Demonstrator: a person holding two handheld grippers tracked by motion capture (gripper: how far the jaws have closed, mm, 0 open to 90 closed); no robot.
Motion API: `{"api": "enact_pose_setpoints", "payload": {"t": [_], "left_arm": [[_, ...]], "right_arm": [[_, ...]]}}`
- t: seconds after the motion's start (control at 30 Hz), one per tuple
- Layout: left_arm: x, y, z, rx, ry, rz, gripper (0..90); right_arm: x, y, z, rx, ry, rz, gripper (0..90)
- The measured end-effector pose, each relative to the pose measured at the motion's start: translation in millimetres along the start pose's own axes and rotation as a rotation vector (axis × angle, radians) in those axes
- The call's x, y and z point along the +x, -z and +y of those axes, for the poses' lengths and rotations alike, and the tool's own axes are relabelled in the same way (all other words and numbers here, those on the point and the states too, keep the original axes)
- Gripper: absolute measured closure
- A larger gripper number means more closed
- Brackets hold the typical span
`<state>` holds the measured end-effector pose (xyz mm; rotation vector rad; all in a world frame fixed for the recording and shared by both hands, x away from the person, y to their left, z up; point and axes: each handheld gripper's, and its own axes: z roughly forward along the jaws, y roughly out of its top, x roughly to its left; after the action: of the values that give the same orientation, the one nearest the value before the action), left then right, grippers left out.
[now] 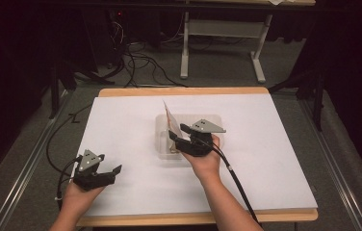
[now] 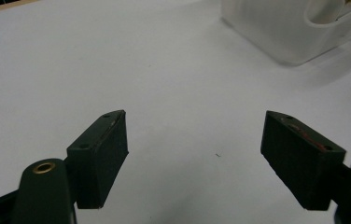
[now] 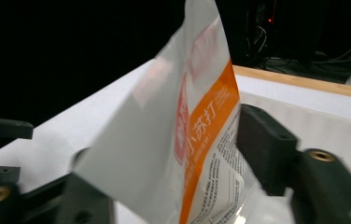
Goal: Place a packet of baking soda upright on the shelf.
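Packet [image 3: 197, 140] stands tilted over the bin [image 1: 164, 144], between my right gripper [image 1: 181, 139]'s parted, released jaws so it drops inside. My left gripper [image 1: 104, 168] rests open, clear.

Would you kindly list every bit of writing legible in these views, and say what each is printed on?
"小苏打": on the orange stripe of the white packet between the right gripper's jaws.
Pink label beside it: blurred, unreadable.
Small black print lower on the packet: too small to read.
Translucent bin: no writing visible.
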<state>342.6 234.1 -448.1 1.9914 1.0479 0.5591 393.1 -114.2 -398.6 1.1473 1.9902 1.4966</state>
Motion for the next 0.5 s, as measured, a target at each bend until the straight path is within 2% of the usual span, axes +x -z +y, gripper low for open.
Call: {"api": "enact_pose_setpoints", "payload": {"t": [0.03, 0.07, 0.1, 0.2, 0.5], "left_arm": [[0.0, 0.0, 0.0, 0.0, 0.0, 0.0, 23.4], [0.1, -0.1, 0.0, 0.0, 0.001, 0.0, 23.4], [0.1, -0.2, 0.0, 0.0, 0.001, 0.0, 23.4], [0.3, -0.2, 0.0, 0.004, -0.002, 0.0, 23.4], [0.6, -0.1, -0.3, 0.004, -0.004, 0.003, 23.4]], "right_arm": [[0.0, 0.0, 0.0, 0.0, 0.0, 0.0, 40.9], [-0.7, -1.4, -0.5, 0.009, 0.006, -0.004, 32.5], [-0.5, -1.5, -0.6, 0.014, 0.007, -0.008, 29.8], [0.3, -1.0, -0.8, 0.019, 0.027, -0.015, 24.7], [0.7, 8.6, -1.4, 0.023, 0.04, -0.009, 22.8]]}}
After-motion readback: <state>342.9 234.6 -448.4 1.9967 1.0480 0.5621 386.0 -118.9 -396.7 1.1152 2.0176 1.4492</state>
